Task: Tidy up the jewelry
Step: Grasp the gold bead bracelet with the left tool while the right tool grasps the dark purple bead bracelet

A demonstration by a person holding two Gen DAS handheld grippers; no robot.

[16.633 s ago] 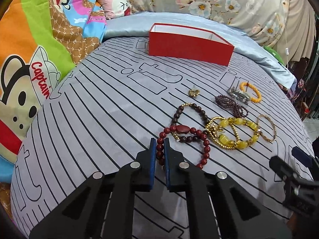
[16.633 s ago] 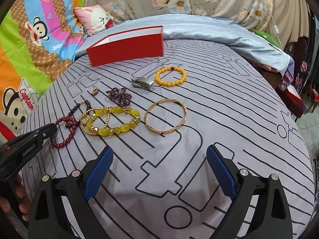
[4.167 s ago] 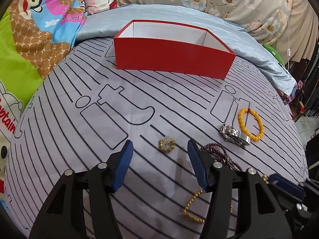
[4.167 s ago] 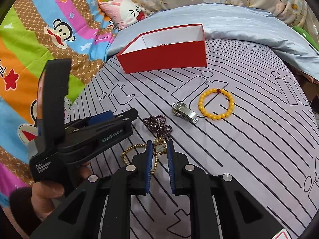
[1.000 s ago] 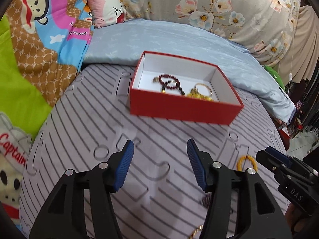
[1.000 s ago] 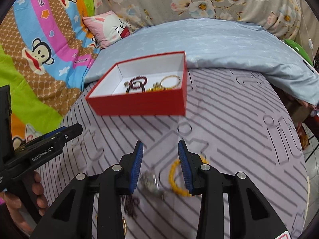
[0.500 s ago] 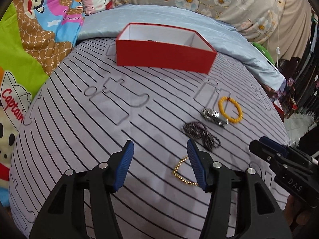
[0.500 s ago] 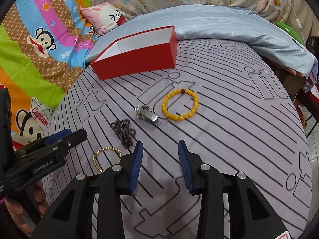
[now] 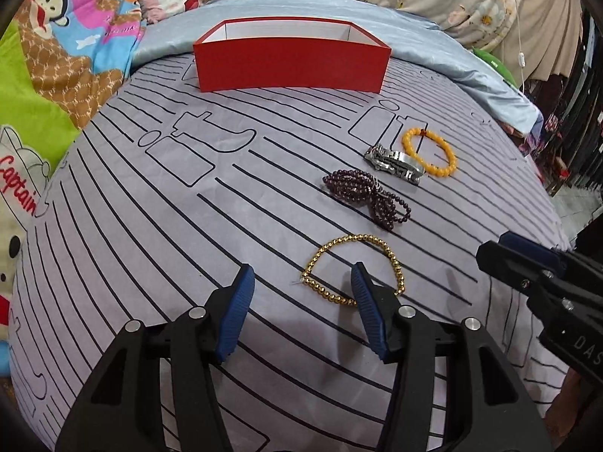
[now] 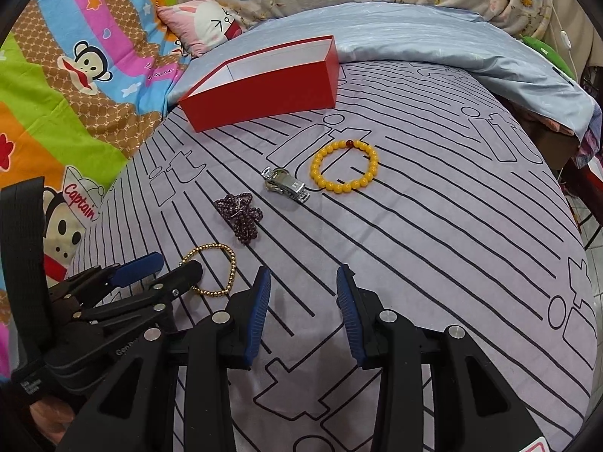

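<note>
Just ahead of the closing, still empty left gripper (image 9: 301, 290) lies the gold bead bracelet (image 9: 354, 269), at lower centre, nearer than the open, empty right gripper (image 10: 303, 290).

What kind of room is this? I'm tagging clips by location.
Most likely a bedroom: the jewelry lies on a bed's striped grey sheet, with a cartoon monkey blanket and a rabbit-face pillow behind the red box.

A bed (image 9: 150, 226) in a grey lined sheet is carrying a red box (image 9: 290, 62) near its far edge, plus gold (image 9: 354, 271), purple (image 9: 365, 192), silver (image 9: 395, 160) and yellow (image 9: 429, 147) bracelets.
</note>
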